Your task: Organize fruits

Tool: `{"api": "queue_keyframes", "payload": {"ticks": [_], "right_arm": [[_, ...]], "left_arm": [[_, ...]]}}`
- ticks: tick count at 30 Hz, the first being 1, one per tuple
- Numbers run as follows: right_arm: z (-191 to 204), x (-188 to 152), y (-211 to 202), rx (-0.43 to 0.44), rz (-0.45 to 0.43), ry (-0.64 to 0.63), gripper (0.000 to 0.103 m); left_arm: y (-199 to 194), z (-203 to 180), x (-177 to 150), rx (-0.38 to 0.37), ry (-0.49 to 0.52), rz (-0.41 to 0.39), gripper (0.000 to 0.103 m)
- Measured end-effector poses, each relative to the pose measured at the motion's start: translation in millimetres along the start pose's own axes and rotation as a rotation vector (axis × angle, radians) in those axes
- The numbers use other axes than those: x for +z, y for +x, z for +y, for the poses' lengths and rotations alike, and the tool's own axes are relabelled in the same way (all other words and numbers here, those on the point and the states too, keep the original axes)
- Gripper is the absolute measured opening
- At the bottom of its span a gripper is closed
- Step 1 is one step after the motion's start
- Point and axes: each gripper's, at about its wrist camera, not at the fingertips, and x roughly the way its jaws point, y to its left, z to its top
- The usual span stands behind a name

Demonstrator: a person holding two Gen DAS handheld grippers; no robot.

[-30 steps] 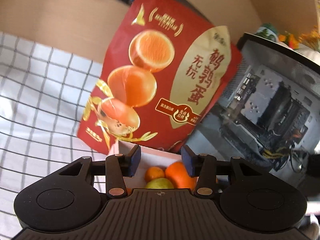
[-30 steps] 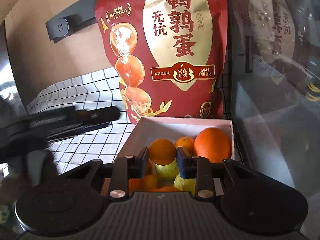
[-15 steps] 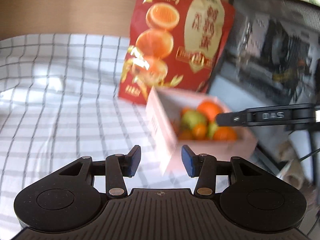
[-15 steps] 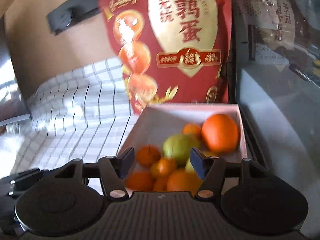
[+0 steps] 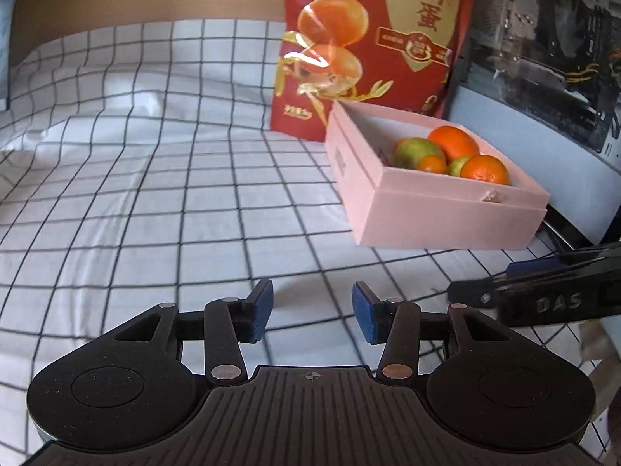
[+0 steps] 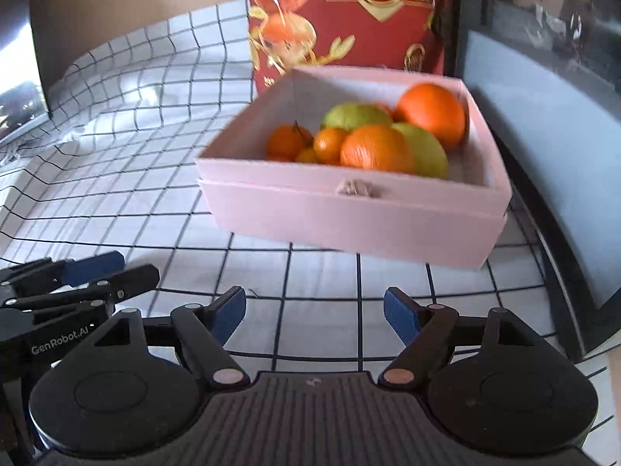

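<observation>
A pink box sits on the checked cloth and holds several oranges and green fruits. My left gripper is open and empty, low over the cloth, well short and left of the box. My right gripper is open and empty, just in front of the box. The right gripper also shows at the right edge of the left wrist view. The left gripper shows at the left edge of the right wrist view.
A tall red snack bag stands right behind the box. A glass-sided computer case stands to the right of the box. The white checked cloth spreads to the left.
Both grippers have pulled back from the box and lowered. The right gripper, earlier shut on a small orange over the box, has opened and is empty; the orange lies in the box.
</observation>
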Motion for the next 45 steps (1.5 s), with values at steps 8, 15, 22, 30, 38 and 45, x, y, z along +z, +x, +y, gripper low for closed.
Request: {"api": "queue_keyframes", "payload": {"ticks": [8, 15, 22, 30, 38, 45], "right_arm": [[-13.8, -5.1, 15.4, -0.119, -0.059, 0.017, 0.103], [-17.8, -15.1, 15.4, -0.157, -0.134, 0.032, 0.103], [-17.8, -16.0, 15.5, -0.163, -0.143, 0.04, 0.103], [-17.8, -16.0, 15.5, -0.163, -0.143, 0.039, 0.103], [-17.7, -16.0, 15.5, -0.163, -0.143, 0.039, 0.103], [-17.6, -16.0, 15.6, -0.163, -0.144, 0.039, 0.103]], "left_arm": [[15.2, -16.2, 7.2, 0.051, 0.034, 0.004, 0.052], [21.0, -26.7, 8.1, 0.099, 0.054, 0.01, 0.054], [22.7, -30.5, 8.0, 0.128, 0.062, 0.011, 0.056], [22.7, -29.2, 8.2, 0.126, 0.058, 0.012, 0.056], [22.6, -29.0, 8.2, 0.125, 0.059, 0.012, 0.056], [22.5, -28.8, 8.3, 0.124, 0.059, 0.012, 0.056]]}}
